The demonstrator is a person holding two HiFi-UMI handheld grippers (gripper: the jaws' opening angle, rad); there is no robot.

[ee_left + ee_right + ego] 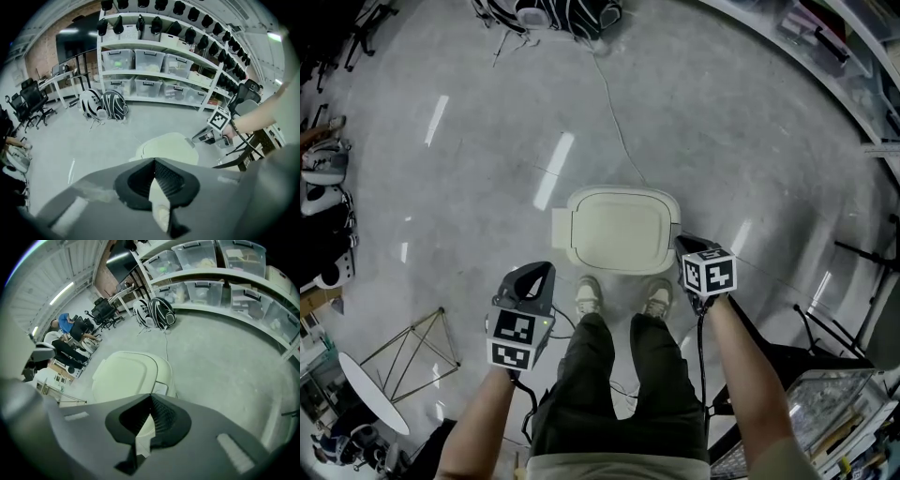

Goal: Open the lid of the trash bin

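Note:
A trash bin with a cream lid [619, 230] stands on the grey floor just ahead of my shoes, and the lid lies closed and flat. My left gripper [534, 272] hangs shut at the bin's near left, apart from it. Shut too, my right gripper [682, 244] hovers beside the lid's near right corner; contact cannot be told. In the left gripper view the jaws [154, 161] meet, with the lid [166, 145] and the right gripper [202, 136] beyond. From the right gripper view the closed jaws [151, 398] point over the lid [124, 376].
Backpacks [562, 14] lie on the floor far ahead, with a cable [614, 112] running from them to the bin. Shelves of plastic boxes [154, 61] line the back wall. A metal frame stand [403, 347] is at left, a black stand [825, 337] at right.

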